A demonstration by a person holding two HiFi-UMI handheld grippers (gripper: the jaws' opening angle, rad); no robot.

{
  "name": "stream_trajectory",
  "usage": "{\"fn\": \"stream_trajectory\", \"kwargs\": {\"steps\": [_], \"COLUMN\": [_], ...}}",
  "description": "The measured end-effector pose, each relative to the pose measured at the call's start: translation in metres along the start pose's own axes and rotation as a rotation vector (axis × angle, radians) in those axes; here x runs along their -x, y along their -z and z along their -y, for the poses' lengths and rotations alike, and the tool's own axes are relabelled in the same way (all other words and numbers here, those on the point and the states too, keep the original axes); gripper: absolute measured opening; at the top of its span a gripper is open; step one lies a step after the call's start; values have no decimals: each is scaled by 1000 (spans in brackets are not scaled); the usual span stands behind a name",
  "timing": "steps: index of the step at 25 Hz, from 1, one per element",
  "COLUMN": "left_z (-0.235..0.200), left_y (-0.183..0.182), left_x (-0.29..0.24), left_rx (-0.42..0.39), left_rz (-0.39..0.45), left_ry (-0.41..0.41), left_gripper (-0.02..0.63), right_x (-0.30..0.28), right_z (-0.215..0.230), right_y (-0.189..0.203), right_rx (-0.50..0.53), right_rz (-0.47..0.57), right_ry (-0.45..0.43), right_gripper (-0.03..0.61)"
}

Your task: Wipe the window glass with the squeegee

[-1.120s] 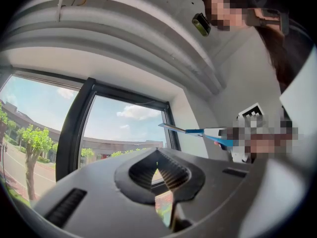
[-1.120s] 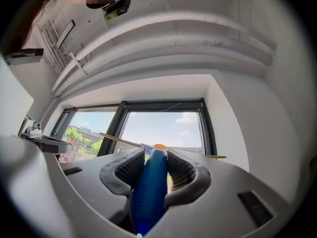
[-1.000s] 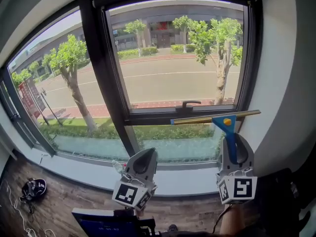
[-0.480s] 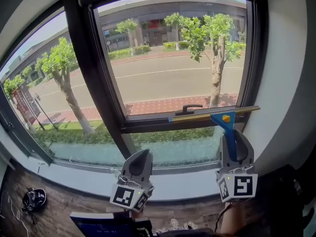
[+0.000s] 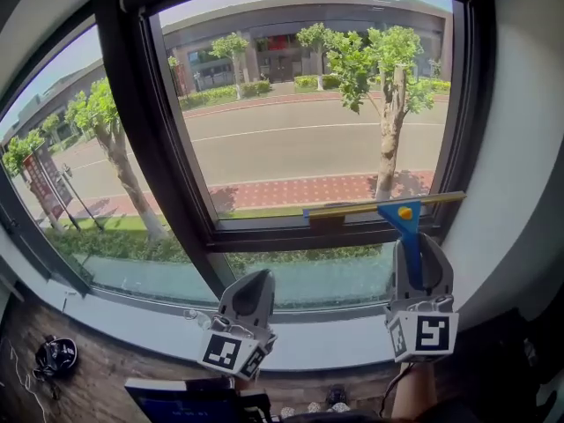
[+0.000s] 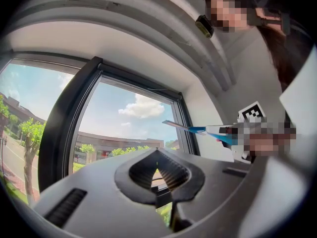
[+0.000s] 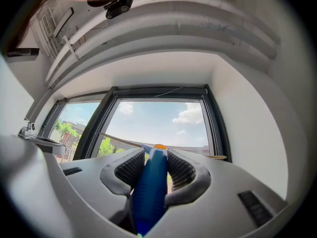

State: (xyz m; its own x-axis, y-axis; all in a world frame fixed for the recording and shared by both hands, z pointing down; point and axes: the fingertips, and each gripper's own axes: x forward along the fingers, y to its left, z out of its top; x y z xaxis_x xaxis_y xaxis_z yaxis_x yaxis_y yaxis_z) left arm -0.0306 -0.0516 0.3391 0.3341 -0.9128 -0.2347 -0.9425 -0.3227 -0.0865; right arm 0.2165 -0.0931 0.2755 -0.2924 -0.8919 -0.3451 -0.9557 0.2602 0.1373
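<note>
Right gripper (image 5: 414,247) grips squeegee (image 5: 388,208), blade risen to upper pane (image 5: 300,130); left gripper (image 5: 256,278) closed, empty.

The head view is facing the window (image 5: 308,139) from close in front of it. Both gripper views are looking steeply upward from below the window, and all three are sharing its right pane.

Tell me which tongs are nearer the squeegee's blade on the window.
Right. The right tongs grip the blue handle just below the blade. The left tongs hang shut and empty, lower down and off to the blade's left.
</note>
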Motion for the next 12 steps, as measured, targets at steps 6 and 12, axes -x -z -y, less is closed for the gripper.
{"fn": "stream_trajectory", "kwargs": {"steps": [6,12], "left_z": [-11,-12], "left_y": [3,8], "left_x": [-57,-104], "left_rx": [-11,-20], "left_rz": [10,30], "left_ry": [-17,-19], "left_gripper": [2,2], "right_x": [-54,-94], "right_z": [21,45], "right_y": [14,23], "right_rx": [10,13], "right_rz": [14,29], "right_ry": [-18,-36], "right_gripper": [141,141]}}
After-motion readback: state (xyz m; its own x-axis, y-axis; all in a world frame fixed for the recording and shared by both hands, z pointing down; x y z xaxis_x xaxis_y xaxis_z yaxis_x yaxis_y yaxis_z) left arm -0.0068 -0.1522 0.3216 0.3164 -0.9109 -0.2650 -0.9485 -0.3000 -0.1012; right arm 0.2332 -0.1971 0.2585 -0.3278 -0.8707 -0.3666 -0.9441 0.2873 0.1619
